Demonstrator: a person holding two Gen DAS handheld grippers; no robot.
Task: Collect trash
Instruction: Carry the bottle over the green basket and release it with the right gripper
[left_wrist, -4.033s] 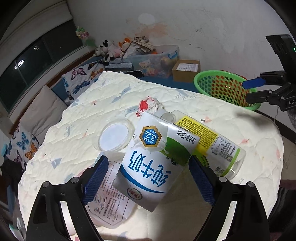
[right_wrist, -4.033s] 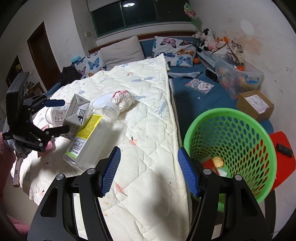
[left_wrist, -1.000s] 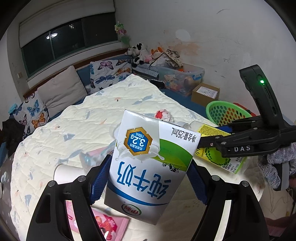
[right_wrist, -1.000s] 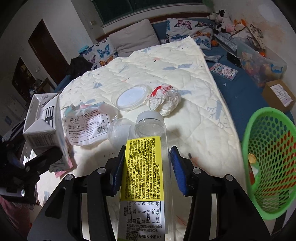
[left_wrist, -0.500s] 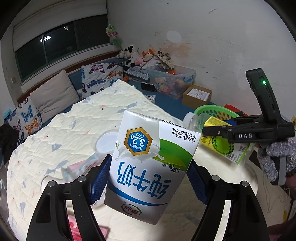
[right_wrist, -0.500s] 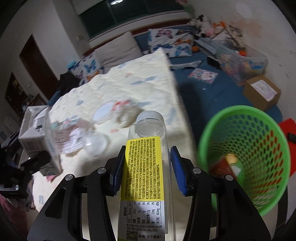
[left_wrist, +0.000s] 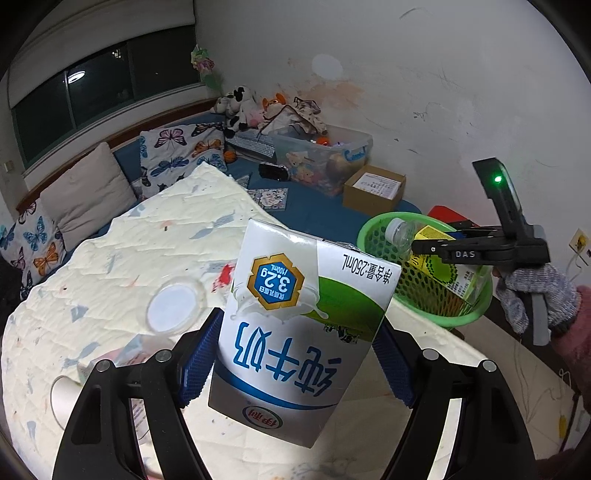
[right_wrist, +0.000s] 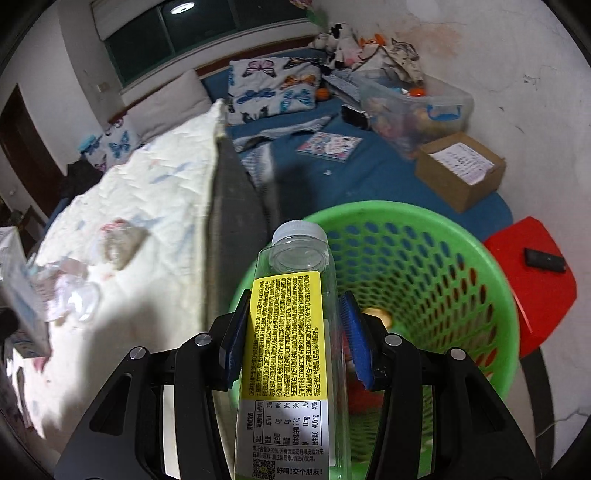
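My left gripper (left_wrist: 293, 354) is shut on a white, blue and green milk carton (left_wrist: 299, 328), held above the cream quilt (left_wrist: 155, 240). My right gripper (right_wrist: 293, 332) is shut on a clear plastic bottle with a yellow label (right_wrist: 291, 332), held over the near rim of the green mesh basket (right_wrist: 491, 280). In the left wrist view the bottle (left_wrist: 424, 243) and basket (left_wrist: 458, 317) sit at the right, beside the bed. A round clear lid (left_wrist: 173, 308), a crumpled red-and-white wrapper (left_wrist: 223, 275) and plastic packets (right_wrist: 70, 288) lie on the quilt.
A red stool (right_wrist: 532, 280) with a black remote (right_wrist: 545, 258) stands right of the basket. A cardboard box (right_wrist: 461, 170), a clear toy bin (right_wrist: 413, 103) and plush toys (right_wrist: 354, 37) line the wall. Pillows (left_wrist: 85, 192) lie at the bed's head.
My right gripper swung the bottle from above the quilt to over the green basket. My left gripper kept hold of the milk carton and turned a little toward the basket.
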